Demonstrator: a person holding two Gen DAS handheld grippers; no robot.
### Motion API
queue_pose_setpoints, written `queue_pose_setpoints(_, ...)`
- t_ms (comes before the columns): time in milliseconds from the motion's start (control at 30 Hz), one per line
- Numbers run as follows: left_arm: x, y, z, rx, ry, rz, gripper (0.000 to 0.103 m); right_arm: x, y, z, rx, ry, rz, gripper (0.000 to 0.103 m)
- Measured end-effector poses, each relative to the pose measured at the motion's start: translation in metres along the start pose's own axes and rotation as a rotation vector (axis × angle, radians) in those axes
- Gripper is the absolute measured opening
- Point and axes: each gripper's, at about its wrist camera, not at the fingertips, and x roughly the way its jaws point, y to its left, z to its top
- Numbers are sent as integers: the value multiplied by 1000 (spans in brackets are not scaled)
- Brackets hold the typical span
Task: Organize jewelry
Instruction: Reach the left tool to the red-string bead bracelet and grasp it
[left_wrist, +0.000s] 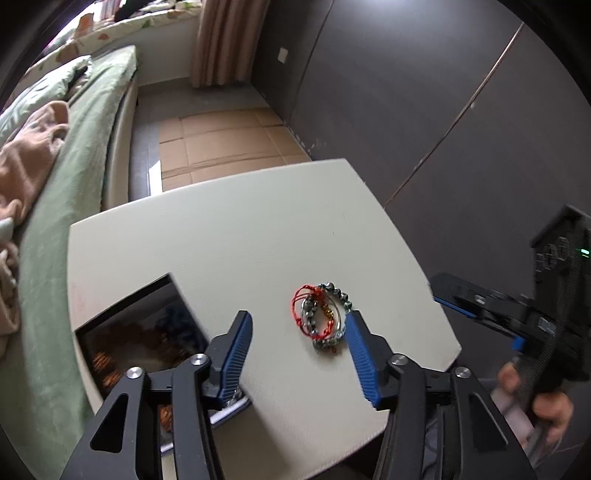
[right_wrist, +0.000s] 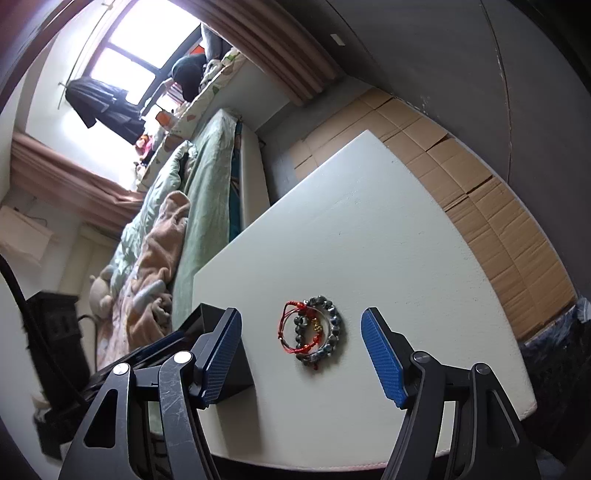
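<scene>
Two grippers hang over a white table (left_wrist: 258, 221) that stands beside a bed (left_wrist: 74, 155) with green bedding and a peach blanket (left_wrist: 26, 155); flattened cardboard (right_wrist: 498, 206) covers the floor past the table's far edge. No writing, label or brand can be read anywhere in either view.

At the table's left edge sits a black open box (left_wrist: 144, 332), its contents blurred, with orange and blue shapes inside that cannot be made out.

Near the table's near edge lies a small heap of bracelets (left_wrist: 321, 317): a ring of grey-green beads, a thin red cord (right_wrist: 291, 326) and a few gold beads (right_wrist: 316, 326), tangled together and resting flat.

Left gripper (left_wrist: 299, 347): its blue pads stand apart with nothing pinched; the right pad lies just beside the bead ring, and contact cannot be told.

Right gripper (right_wrist: 301, 354): spread wide, empty, the bracelets lying between and beyond its fingertips. A hand (left_wrist: 546, 406) grips its handle
</scene>
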Motion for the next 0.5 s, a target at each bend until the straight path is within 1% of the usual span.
queue_pose_setpoints(67,12,-2,5,-1,29,3,44,-2,-3,0,5,-8,4,69)
queue_pose_setpoints(133,24,-3,10,-1,57,16,40,-3,-10,1,21,-9,-6,69)
queue_pose_setpoints(267,49,0,18,-21,113,27,40,-3,-21,2,57,-6,-7,69)
queue_pose_setpoints(367,68,7,21,-63,160,25,36,-3,-28,5,86,-5,2,69)
queue_pose_setpoints(500,89,14,19,-117,223,13,36,-2,-30,6,102,1,16,69)
